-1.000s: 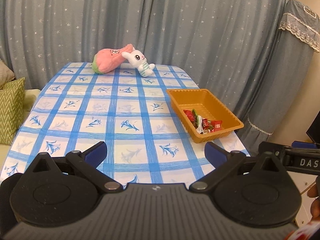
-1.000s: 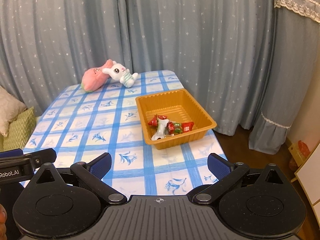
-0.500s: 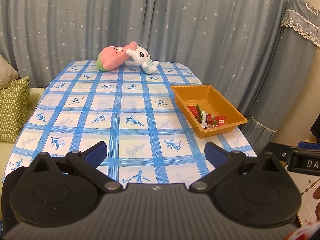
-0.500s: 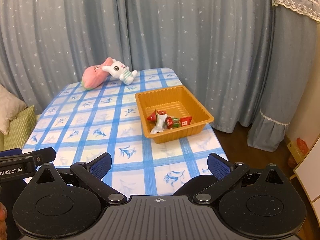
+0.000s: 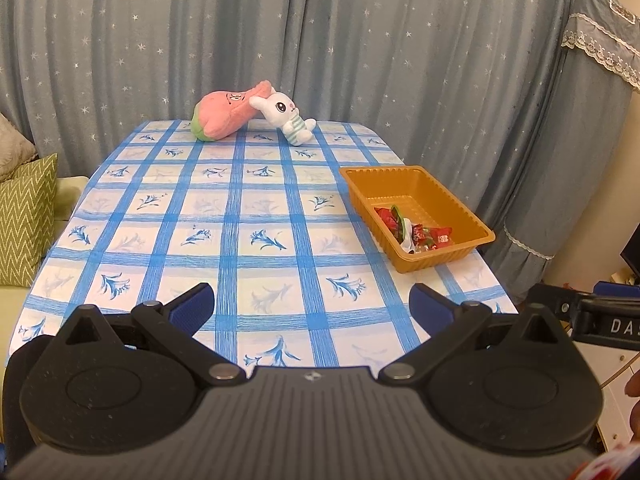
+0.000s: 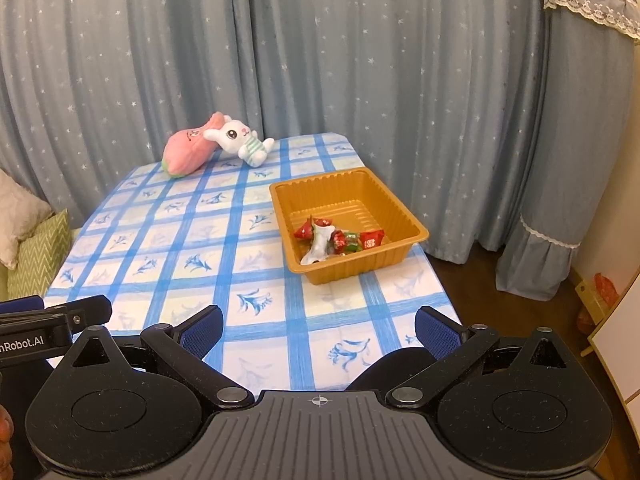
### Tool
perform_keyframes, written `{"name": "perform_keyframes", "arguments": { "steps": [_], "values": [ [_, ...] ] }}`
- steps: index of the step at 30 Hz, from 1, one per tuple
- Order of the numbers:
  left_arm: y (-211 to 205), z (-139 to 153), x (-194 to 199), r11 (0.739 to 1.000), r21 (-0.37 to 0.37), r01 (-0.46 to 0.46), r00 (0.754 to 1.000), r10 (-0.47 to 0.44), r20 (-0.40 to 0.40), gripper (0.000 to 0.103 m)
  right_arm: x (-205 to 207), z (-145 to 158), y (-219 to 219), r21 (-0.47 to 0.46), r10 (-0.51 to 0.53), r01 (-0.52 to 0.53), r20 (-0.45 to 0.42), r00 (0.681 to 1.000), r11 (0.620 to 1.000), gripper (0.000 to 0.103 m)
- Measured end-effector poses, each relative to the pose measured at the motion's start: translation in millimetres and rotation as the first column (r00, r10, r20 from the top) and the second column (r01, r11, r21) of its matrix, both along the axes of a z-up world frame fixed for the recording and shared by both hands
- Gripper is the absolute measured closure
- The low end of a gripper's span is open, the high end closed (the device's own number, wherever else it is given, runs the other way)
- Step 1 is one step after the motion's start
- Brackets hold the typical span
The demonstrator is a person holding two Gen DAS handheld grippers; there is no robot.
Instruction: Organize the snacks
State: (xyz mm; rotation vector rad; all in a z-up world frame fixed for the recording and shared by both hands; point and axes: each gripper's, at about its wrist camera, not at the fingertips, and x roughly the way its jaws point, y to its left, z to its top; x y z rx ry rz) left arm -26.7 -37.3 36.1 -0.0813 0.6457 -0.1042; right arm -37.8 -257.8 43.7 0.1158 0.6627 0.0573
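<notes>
An orange plastic tray sits near the right edge of the blue-checked table. Inside it, at the near end, lie several wrapped snacks in red, green and white. My left gripper hangs open over the table's near edge, well short of the tray, nothing between its blue-padded fingers. My right gripper is open too, held back at the near edge, the tray ahead and slightly right. The left gripper's side shows at the left of the right wrist view.
A pink plush and a white bunny plush lie at the far end against the grey starry curtain. Green cushions sit left of the table. A white cabinet stands at the right.
Both grippers have drawn back and risen from the table, so the tray and plush toys look farther away. Both stay open and empty.
</notes>
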Motion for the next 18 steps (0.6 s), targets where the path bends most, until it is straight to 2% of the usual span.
{"name": "perform_keyframes", "arguments": {
  "steps": [18],
  "values": [
    [-1.2,-2.4,0.9,1.0,0.006,-0.001,1.0,0.001,-0.001,0.0,-0.1,-1.8,-2.2,0.007,-0.005,0.005,0.004,1.0,1.0,0.002]
  ]
}}
